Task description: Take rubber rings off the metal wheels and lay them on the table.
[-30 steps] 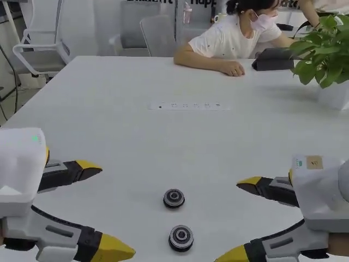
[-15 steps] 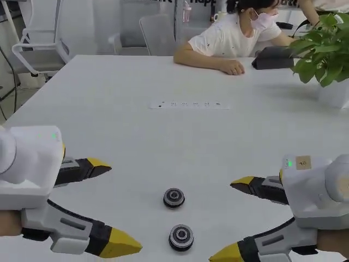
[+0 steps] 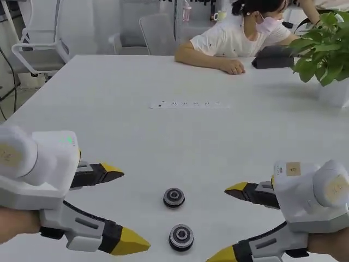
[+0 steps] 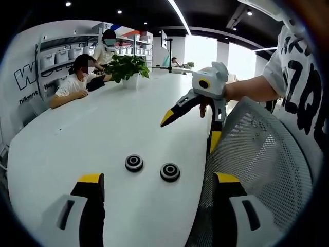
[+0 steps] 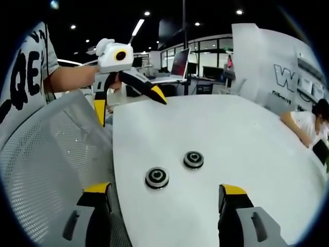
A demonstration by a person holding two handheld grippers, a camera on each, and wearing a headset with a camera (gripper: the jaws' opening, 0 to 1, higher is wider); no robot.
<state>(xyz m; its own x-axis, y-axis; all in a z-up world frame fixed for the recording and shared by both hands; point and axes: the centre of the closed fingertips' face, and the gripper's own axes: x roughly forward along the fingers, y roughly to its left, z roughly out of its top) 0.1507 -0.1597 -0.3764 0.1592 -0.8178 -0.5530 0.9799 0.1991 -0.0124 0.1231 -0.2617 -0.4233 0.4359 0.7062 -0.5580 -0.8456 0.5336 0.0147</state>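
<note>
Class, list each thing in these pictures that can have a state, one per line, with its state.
left tool, open, holding nothing.
right tool, open, holding nothing.
near wheel, lying flat, rubber ring on.
far wheel, lying flat, rubber ring on.

The right tongs [image 5: 163, 188] are standing wide open, their yellow-tipped jaws rising on either side of the white desk [image 5: 247, 139]. Two metal wheels are lying flat on the desk, apart from each other. The nearer wheel [image 5: 157, 177] is sitting just ahead of the jaw tips, and the farther wheel [image 5: 194, 159] is lying beyond it, to the right. Each is wearing a dark rubber ring around its rim. At the desk's far-left edge a person's arm [image 5: 72, 77] is holding the left tongs [image 5: 130, 109] in the air with the jaws spread, one pointing over the desk and one hanging down. A grey mesh chair back [image 5: 46, 164] is standing at the left.
</note>
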